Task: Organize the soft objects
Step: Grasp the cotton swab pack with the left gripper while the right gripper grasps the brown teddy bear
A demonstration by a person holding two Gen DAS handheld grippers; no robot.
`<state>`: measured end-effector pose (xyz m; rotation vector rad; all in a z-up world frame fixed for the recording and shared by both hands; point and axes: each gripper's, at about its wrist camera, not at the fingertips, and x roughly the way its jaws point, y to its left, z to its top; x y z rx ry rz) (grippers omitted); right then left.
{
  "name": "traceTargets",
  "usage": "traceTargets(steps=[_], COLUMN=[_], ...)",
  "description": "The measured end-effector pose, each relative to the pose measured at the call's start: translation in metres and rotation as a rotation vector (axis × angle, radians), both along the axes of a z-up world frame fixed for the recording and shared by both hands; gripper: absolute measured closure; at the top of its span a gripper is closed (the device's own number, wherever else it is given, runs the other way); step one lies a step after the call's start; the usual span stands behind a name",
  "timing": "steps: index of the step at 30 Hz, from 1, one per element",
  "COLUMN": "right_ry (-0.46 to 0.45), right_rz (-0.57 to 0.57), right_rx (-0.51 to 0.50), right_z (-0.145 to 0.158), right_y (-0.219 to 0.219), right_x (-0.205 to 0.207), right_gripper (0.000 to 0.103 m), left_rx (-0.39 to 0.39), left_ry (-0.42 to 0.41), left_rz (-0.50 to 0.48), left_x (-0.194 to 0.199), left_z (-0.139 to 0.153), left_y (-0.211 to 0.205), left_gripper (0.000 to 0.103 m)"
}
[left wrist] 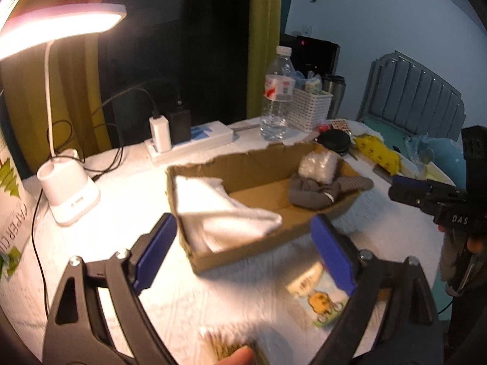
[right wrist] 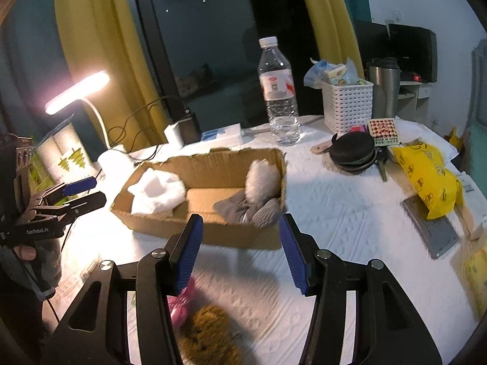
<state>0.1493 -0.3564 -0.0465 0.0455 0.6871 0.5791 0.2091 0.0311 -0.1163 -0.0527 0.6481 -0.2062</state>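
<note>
Worktop (right wrist: 350,213) carries cardboard box (right wrist: 213,164). In the box: white towel (right wrist: 158,191) at one end, grey sock (right wrist: 252,210) and fuzzy white ball (right wrist: 261,176) at the other. Left tongs (left wrist: 243,252) and right tongs (right wrist: 240,252) near the box, both apart, empty.
</note>
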Motion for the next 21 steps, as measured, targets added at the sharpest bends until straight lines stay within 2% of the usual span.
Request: traceTargets(steps=[11,21], right_ry=[0.021,0.119], right_rz=[0.019,0.029], right_rx=[-0.027,-0.072], right_z=[-0.01,-0.048], right_y=[0.007,0.002], right_x=[-0.034,-0.049], right_gripper=[0.048,0.048], left_rx=[-0.003,0.023], left_ry=[0.041,0.195], left_rz=[0.009,0.088], left_x=[-0.037,-0.053], left_z=[-0.017,-0.063], left_y=[0.0,0.01], left_gripper=[0.012,0.012])
